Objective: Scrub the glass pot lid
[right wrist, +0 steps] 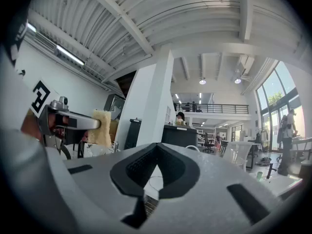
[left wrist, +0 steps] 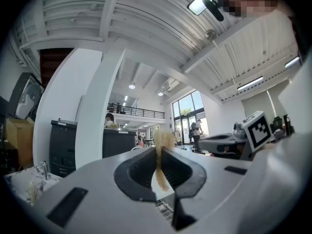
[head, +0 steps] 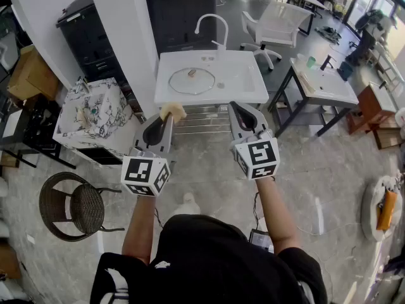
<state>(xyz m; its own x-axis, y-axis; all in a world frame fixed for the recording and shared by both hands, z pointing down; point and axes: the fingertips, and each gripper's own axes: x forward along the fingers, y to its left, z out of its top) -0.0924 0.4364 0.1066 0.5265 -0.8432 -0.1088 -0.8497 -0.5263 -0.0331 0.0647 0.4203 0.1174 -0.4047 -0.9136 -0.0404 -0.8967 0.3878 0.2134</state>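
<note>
Glass pot lid (head: pixel 191 80) flat in the shallow white basin of the sink bench (head: pixel 253 88), knob (head: pixel 192 73) up, just in front of the curved faucet (head: pixel 212 25). Looks rigid, smooth and see-through, with a thin metal rim. Probably fairly weighty, slick once wet, and breakable if dropped or knocked on the basin. Best held by the centre knob, or pinned at the rim so as not to skate about under scrubbing.

Nearer in, left claw (head: pixel 168 115) clamped on a yellow sponge (head: pixel 173 111), soft, squashed thin between the pads, with a free end out past the tips. Right claw (head: pixel 243 108) with jaws together and nothing between them. Both held up in front of the body, well apart from the lid. No contact with the glass yet, so scrubbing judged not begun.

Farther out: a marble-patterned cabinet (head: pixel 95 116) left of the bench, a wicker chair (head: pixel 79 204) beside the person, a second white bench (head: pixel 326 84) to the right.
</note>
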